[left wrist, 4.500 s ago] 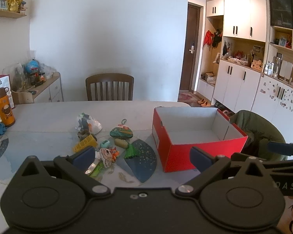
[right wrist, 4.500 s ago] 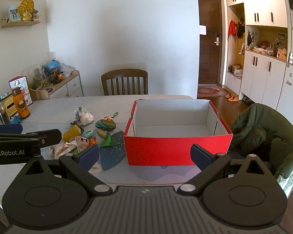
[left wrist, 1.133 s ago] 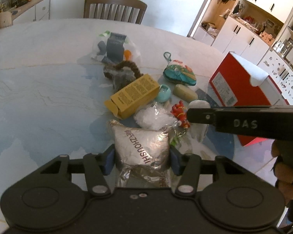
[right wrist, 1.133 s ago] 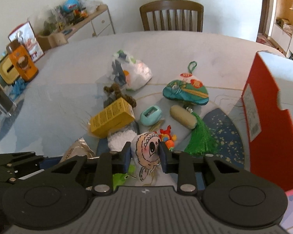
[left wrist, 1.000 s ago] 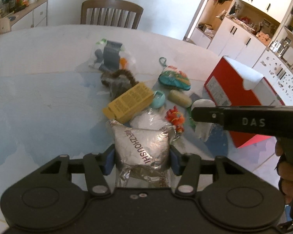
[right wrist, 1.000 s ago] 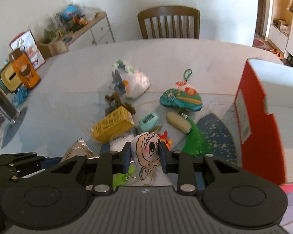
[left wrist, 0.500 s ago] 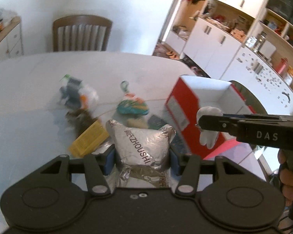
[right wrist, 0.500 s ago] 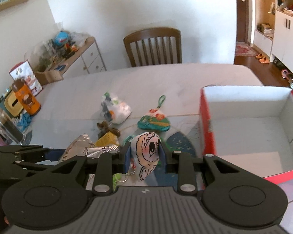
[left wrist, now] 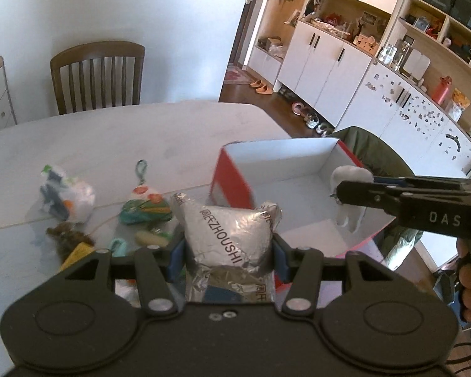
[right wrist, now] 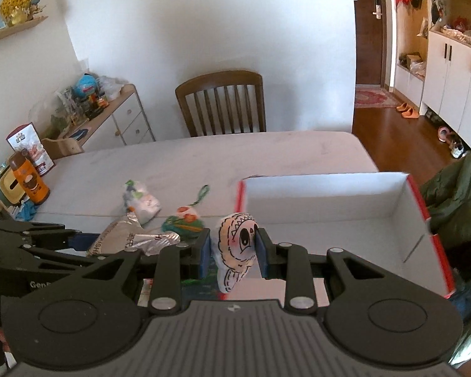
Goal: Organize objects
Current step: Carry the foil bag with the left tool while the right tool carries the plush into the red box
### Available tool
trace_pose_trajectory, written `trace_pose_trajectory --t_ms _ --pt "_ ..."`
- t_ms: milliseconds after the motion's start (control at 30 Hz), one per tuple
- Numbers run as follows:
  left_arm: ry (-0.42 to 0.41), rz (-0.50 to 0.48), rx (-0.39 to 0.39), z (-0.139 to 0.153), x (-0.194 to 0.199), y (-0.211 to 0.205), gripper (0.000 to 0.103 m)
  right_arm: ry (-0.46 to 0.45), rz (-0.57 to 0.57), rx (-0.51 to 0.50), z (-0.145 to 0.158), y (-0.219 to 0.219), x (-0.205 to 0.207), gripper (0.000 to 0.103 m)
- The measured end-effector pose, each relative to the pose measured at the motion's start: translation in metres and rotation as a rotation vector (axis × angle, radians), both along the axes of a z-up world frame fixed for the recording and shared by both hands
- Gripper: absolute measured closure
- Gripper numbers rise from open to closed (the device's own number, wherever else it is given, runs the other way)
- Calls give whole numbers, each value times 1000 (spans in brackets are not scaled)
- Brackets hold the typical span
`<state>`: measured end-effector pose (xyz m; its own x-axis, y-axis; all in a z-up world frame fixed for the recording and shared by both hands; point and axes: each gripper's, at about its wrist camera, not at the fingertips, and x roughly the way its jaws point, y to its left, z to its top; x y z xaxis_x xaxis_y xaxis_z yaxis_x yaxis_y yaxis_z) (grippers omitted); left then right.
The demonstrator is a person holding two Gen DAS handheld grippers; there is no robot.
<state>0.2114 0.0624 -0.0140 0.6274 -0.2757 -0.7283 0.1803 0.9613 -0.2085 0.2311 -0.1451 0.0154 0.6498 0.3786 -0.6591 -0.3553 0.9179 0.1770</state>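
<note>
Red box [right wrist: 436,251], open-topped with a white, empty interior, stood on the right part of the pale table [left wrist: 110,132], its near left corner just beyond the carried items. Half a second before, both tools had sat lower and further left, over the clutter; by this moment they had been raised and swung toward the box, and a second back each was only lifting its item off the table. This suggested that the carry was nearly done and that release into the box came next.

Left gripper [left wrist: 226,251], jaws pressed against the sides of a crumpled silver foil pouch [left wrist: 227,235] with printed lettering, held it upright short of the box's near wall. The pouch looked puffy and light, and its creased foil might slip under a loose hold.

Right gripper [right wrist: 234,253], jaws pinching a small white plush toy [right wrist: 237,245] with a drawn cartoon face, held it at the box's left edge; in the left wrist view the toy [left wrist: 350,194] hung over the box interior.

Left on the table: a clear bag of oddments [right wrist: 141,202], a green embroidered pouch with a loop [right wrist: 182,223], a yellow carton [left wrist: 75,251] and smaller pieces.
</note>
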Motion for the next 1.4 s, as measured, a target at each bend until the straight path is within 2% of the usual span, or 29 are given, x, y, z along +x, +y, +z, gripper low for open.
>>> trace_pose_trajectory --t_ms 233,333,567,700,933,1067,1400 --pt "4 5 10 0 26 -50 49 -3 6 -18 -3 -53 26 74" --pt "5 3 -2 -8 38 -70 49 -2 -2 -30 -9 -73 38 74" --pt "37 -2 34 -29 72 -113 49 29 -9 -63 -37 -106 60 74" --pt "77 30 31 -43 93 -125 49 54 1 -90 -57 -113 69 74" --pt "122 49 93 -74 126 -150 49 88 46 -153 -90 -111 83 74" --pt "160 56 100 -91 141 -160 49 109 51 -194 -108 -112 91 74" --pt "255 21 165 -122 165 -177 50 171 107 -240 -130 -109 105 74"
